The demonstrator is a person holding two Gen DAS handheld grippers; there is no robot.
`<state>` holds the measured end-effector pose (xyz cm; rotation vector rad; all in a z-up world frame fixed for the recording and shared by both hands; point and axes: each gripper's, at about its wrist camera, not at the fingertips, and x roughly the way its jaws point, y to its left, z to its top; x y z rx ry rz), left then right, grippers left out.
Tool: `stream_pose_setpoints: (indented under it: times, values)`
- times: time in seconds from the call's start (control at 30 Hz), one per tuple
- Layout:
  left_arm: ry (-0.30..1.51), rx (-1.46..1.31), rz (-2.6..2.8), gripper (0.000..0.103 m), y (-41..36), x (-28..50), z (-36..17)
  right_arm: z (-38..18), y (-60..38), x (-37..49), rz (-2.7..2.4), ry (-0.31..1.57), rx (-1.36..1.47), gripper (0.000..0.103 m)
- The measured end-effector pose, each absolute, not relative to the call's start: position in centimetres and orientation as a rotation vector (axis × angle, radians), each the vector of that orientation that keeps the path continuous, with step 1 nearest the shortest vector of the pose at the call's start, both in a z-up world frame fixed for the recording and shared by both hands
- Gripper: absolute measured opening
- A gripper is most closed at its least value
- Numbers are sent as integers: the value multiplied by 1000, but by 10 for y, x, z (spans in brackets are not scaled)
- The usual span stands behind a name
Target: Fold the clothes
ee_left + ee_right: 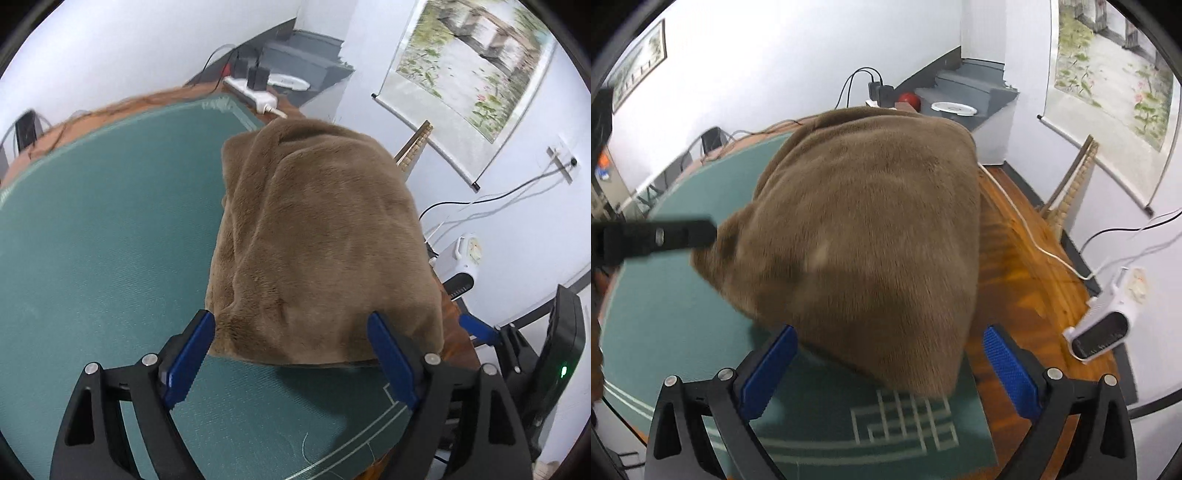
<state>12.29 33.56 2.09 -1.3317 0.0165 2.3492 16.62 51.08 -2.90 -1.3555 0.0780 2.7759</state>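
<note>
A brown plush garment lies in a folded bundle on the green mat, toward the mat's right edge. My left gripper is open, its blue pads standing either side of the bundle's near edge with nothing pinched. In the right wrist view the same garment fills the middle. My right gripper is open just short of the near corner of the bundle. The left gripper's black finger shows blurred at the garment's left edge. The right gripper's blue pad peeks from beside the bundle.
The mat covers a wooden table. A white power strip with chargers sits at the far end. A white heater and cables lie right of the table. A scroll painting hangs on the wall. Grey steps rise behind.
</note>
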Motion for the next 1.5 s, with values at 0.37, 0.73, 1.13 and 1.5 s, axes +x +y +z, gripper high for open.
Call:
stream_pose_setpoints:
  times: [0.37,0.73,1.13,1.5]
  values:
    - [150,-1125,2423,87,370,152,83,29,522,205,2765,89,-1153,102]
    - [239,-1110,2457,88,376,170,80,11,506,215,2732,-15,-1203,102]
    - [201,-1065,2481,103,371,176,90,22,502,214,2733,-9,-1151,102]
    - [81,-1148,2439,103,362,164,84,18,498,207,2756,-15,-1166,102]
